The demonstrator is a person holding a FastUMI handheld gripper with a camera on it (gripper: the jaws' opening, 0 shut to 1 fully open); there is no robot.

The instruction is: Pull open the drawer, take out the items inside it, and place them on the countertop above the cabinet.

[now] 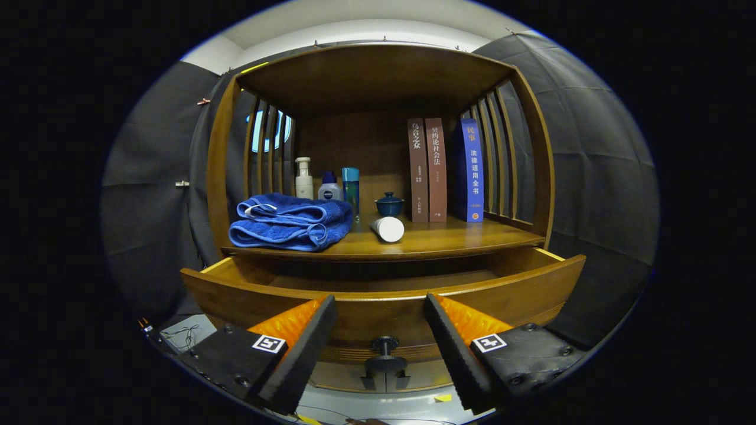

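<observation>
The wooden drawer (520,289) is pulled open below the countertop (449,239) of the cabinet; what shows of its inside is bare wood. Its dark knob (384,344) sits low on the front, between my fingers. My gripper (381,316) is open, with nothing between its fingers, and stands just in front of the drawer front. On the countertop lie a folded blue towel (289,221) and a white tube (388,228) on its side.
At the back of the countertop stand a white pump bottle (304,178), a small white bottle (329,188), a blue bottle (351,186), a dark blue lidded cup (390,204) and three upright books (446,171). Slatted wooden sides and a top board enclose the shelf.
</observation>
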